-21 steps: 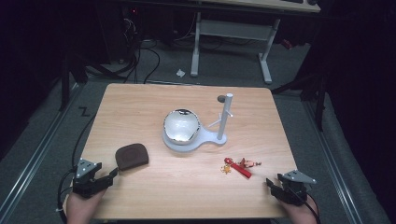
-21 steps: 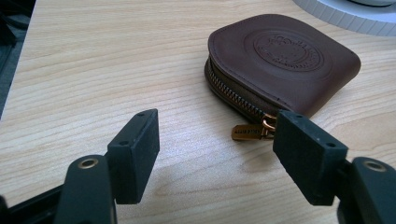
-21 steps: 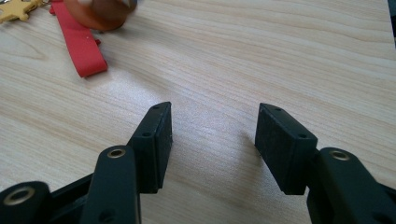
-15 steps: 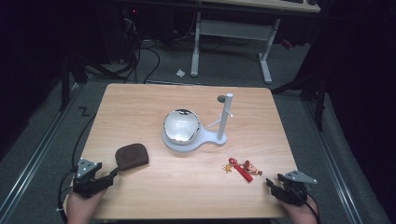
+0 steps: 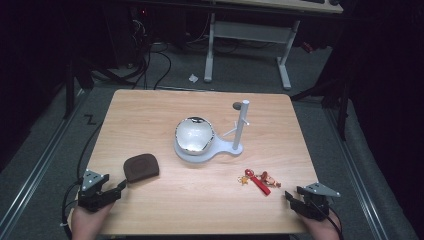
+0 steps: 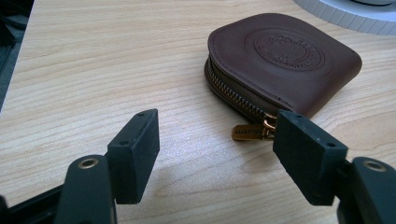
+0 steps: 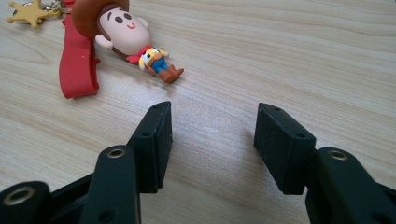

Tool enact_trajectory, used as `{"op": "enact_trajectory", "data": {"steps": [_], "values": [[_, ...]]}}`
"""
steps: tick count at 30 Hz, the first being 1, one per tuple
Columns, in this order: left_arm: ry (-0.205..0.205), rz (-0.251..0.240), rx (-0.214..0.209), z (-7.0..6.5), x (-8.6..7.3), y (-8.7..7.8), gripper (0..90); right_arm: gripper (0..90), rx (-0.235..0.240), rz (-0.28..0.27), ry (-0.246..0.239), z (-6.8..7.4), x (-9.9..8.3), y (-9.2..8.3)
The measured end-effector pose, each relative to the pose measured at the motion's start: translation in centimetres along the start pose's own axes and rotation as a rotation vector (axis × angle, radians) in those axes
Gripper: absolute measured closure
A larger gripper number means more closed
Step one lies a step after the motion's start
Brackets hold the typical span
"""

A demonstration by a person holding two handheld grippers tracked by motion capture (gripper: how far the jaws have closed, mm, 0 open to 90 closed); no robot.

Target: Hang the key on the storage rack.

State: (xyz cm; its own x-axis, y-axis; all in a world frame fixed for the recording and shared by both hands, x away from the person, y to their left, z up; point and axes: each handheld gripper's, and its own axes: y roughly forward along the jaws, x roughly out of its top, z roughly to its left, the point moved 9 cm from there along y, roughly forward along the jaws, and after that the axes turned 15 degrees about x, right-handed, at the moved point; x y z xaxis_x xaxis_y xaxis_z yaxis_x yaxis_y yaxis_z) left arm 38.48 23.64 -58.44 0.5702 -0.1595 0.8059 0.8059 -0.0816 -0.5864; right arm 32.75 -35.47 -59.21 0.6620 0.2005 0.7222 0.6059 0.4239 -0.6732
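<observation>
The cowboy keychain now lies a little nearer the right gripper than a moment ago, at about ten o'clock from its open, empty jaws. At the bench's seven o'clock corner the left gripper is open too, its jaws facing the brown zip pouch; neither thing is grasped yet.

Dark room w/ grey floor, cables, white-legged desk behind wood table.
</observation>
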Motion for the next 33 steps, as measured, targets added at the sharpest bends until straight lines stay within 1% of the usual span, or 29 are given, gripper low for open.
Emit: {"op": "enact_trajectory", "data": {"steps": [7,14,17,19,21,24,25,27,30,33], "values": [[-0.004,-0.005,0.000,0.0,0.1,-0.1,32.4,46.9,0.002,0.000,-0.001,0.0,0.0,0.0],[-0.014,-0.006,-0.005,0.1,0.1,-0.2,33.6,47.0,0.005,0.001,-0.002,0.0,0.0,0.0],[-0.022,-0.007,-0.009,0.2,0.2,-0.2,34.4,47.0,0.003,0.010,-0.003,0.0,0.0,0.0],[-0.016,-0.011,-0.009,0.2,0.2,-0.2,36.4,48.0,0.005,0.020,-0.021,0.2,0.1,0.0],[-0.003,-0.011,-0.008,0.1,0.2,-0.2,37.3,48.8,0.007,0.019,-0.032,0.6,0.4,-0.1],[-0.002,-0.011,-0.016,0.0,0.2,-0.2,37.3,49.1,0.017,0.015,-0.049,1.1,0.8,-0.2],[-0.002,-0.014,-0.016,-0.1,0.2,-0.2,37.0,49.1,0.020,0.022,-0.052,1.3,0.9,-0.2],[0.001,-0.017,-0.017,-0.1,0.3,-0.2,36.3,49.0,0.020,0.045,-0.073,1.5,0.9,0.0],[0.005,-0.021,-0.020,-0.1,0.3,-0.3,36.0,48.7,0.025,0.072,-0.077,1.9,1.1,0.3],[0.004,-0.020,-0.026,0.0,0.3,-0.3,36.0,48.2,0.024,0.097,-0.094,2.1,1.2,0.4]]}}
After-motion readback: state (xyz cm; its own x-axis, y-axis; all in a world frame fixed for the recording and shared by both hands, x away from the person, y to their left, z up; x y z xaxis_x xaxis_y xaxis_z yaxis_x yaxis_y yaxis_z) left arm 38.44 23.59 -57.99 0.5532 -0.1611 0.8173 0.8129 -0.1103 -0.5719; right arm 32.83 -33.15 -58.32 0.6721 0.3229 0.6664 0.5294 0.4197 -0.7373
